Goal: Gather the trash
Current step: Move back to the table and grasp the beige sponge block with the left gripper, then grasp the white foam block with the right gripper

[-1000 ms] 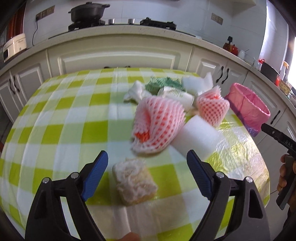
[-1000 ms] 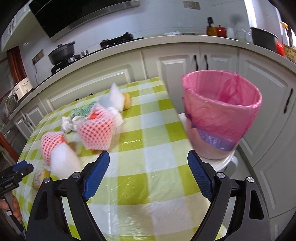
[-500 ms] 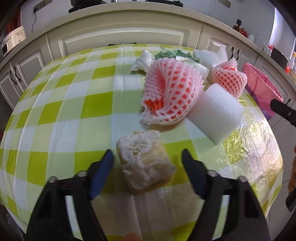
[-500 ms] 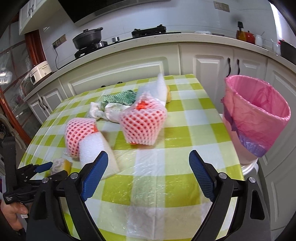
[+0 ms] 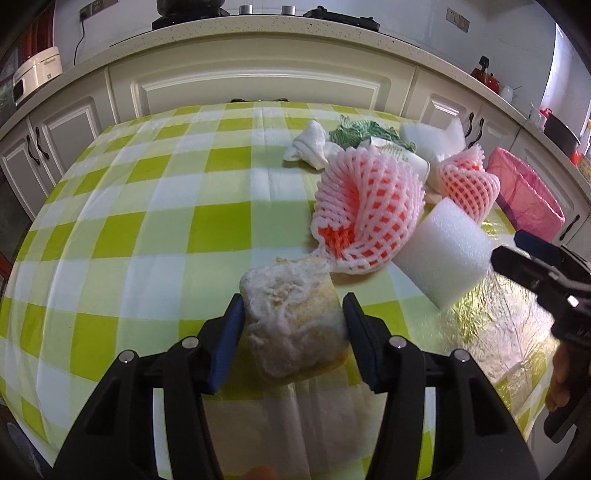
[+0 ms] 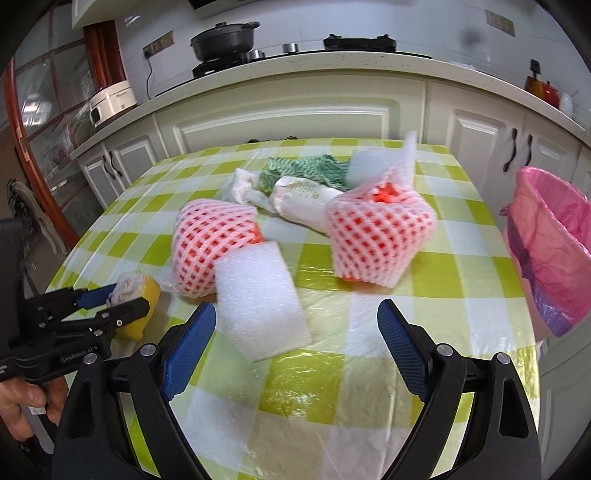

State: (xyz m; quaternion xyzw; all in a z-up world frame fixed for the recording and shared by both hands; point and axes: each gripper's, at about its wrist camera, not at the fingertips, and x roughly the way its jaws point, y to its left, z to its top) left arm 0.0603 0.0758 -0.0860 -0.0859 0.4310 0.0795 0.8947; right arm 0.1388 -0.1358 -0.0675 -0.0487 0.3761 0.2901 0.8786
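Note:
My left gripper is shut on a yellow peel chunk with white pith, still low on the green-checked table; the chunk also shows in the right wrist view. My right gripper is open and empty, just in front of a white foam block. Two pink foam fruit nets lie behind the block. Further back lie a crumpled white wrapper, a green net and white foam.
A bin lined with a pink bag stands off the table's right edge. White kitchen cabinets and a counter with a stove and black pot run behind the table.
My left gripper has moved forward and closed its fingers on the peel chunk. My right gripper has swung left from the pink bin toward the white foam block, still open.

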